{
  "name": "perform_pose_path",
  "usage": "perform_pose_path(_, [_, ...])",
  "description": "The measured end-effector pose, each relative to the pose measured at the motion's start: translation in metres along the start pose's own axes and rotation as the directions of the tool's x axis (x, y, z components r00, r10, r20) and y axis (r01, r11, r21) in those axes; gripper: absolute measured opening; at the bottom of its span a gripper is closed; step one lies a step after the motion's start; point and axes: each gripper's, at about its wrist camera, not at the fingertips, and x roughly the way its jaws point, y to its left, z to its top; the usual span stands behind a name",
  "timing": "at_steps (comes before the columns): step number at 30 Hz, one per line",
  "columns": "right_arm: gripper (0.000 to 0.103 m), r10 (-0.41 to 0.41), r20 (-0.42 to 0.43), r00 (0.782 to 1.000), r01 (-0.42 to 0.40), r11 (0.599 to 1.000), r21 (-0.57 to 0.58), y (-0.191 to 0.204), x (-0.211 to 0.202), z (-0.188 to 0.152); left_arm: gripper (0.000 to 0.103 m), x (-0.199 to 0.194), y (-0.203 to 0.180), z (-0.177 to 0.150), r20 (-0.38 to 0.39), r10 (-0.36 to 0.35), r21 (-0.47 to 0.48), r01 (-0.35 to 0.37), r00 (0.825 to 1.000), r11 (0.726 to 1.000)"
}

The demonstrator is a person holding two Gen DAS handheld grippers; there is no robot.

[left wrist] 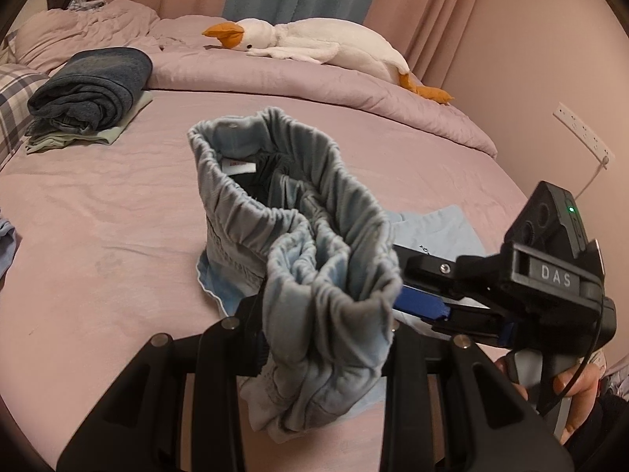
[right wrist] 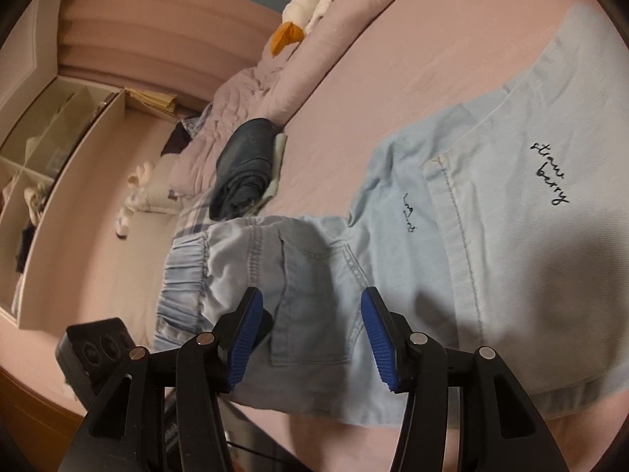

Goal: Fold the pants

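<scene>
The bed (left wrist: 118,204) carries everything: your pants (right wrist: 491,236) lie stretched across its pink sheet, their long axis running from the gathered waistband (left wrist: 306,212) near you out to the legs, which reach away past the lettered pocket in the right wrist view. That line is what the coming fold turns on, I judge. Your left tongs (left wrist: 326,338) are clamped on the bunched waistband and hold it lifted off the sheet, so the left hand is the nearer one to the cloth. Your right tongs (right wrist: 310,334) stand apart, blue pads (right wrist: 243,338) on either side of the back pocket (right wrist: 314,299) without pressing it; they hover just beside the waistband.
</scene>
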Motion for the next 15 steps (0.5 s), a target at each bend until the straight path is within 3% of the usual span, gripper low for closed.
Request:
perform_pose_path(10, [0.062, 0.169, 0.002, 0.986, -0.168, 0.975, 0.148, -0.025, -0.001, 0.004, 0.032, 0.014, -0.017, -0.003, -0.055, -0.016, 0.086, 0.020, 0.998, 0.996])
perform_pose_path(13, [0.064, 0.235, 0.012, 0.972, -0.232, 0.954, 0.191, -0.030, -0.001, 0.007, 0.041, 0.018, -0.021, -0.005, -0.069, -0.039, 0.097, 0.045, 0.997, 0.994])
perform_pose_path(15, [0.066, 0.263, 0.021, 0.965, -0.261, 0.941, 0.213, -0.034, -0.003, 0.009, 0.059, 0.021, -0.022, -0.005, -0.082, -0.085, 0.082, 0.091, 0.993, 0.992])
